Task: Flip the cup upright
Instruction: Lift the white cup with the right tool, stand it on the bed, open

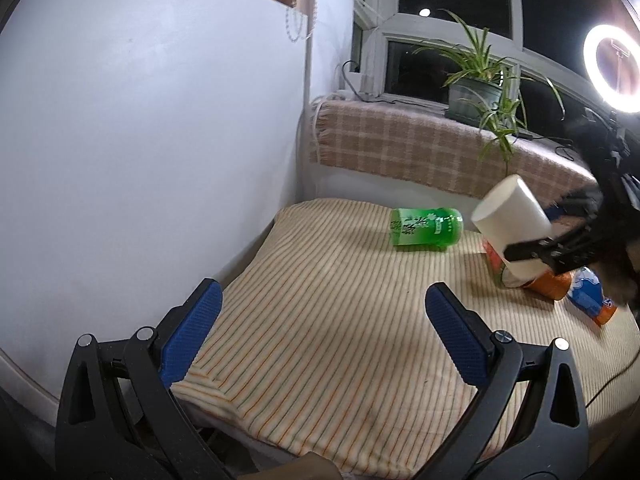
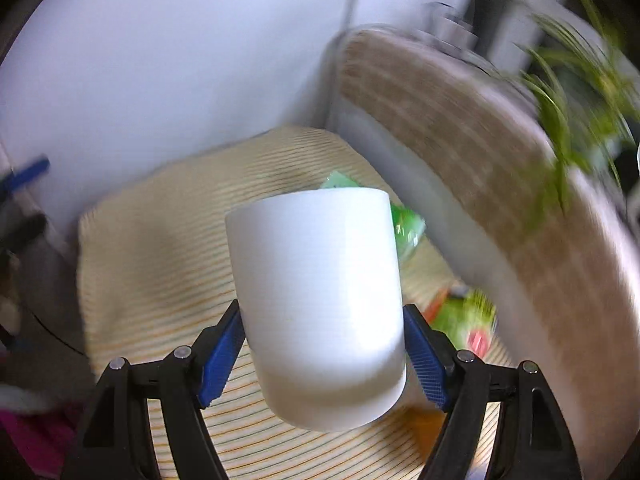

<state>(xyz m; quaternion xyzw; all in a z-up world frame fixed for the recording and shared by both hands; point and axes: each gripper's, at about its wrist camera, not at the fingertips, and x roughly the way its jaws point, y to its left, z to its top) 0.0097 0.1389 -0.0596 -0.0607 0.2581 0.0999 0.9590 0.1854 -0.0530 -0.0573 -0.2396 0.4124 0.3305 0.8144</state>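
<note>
Above the striped cloth [image 1: 320, 320], a white cup [image 2: 316, 292] is gripped between the blue pads [image 2: 222, 354] of the right gripper [image 2: 320, 356], whose fingers are pressed against its two sides near one end. From the left wrist view the same cup [image 1: 510, 220] is seen lifted clear of the cloth and tilted, its far end pointing up and to the left, with a black finger of the right gripper [image 1: 536, 254] laid across its lower part. Which end of the cup is the open one cannot be told. The right wrist view is smeared by motion blur. The left gripper [image 1: 324, 316] is held low over the near edge of the cloth, its blue-padded fingers [image 1: 196, 328] spread wide apart with nothing between them. A green bottle [image 1: 426, 228] is seen lying on its side on the cloth, towards the back. Behind and below the cup, a green and red packet [image 1: 494, 260], an orange item [image 1: 550, 282] and an orange and blue packet [image 1: 590, 296] are found on the cloth. A checked blanket [image 1: 400, 148] is draped over the ledge behind, and a potted plant [image 1: 476, 92] is set on it below the window. A lit ring light [image 1: 612, 70] is seen at the right edge.
</note>
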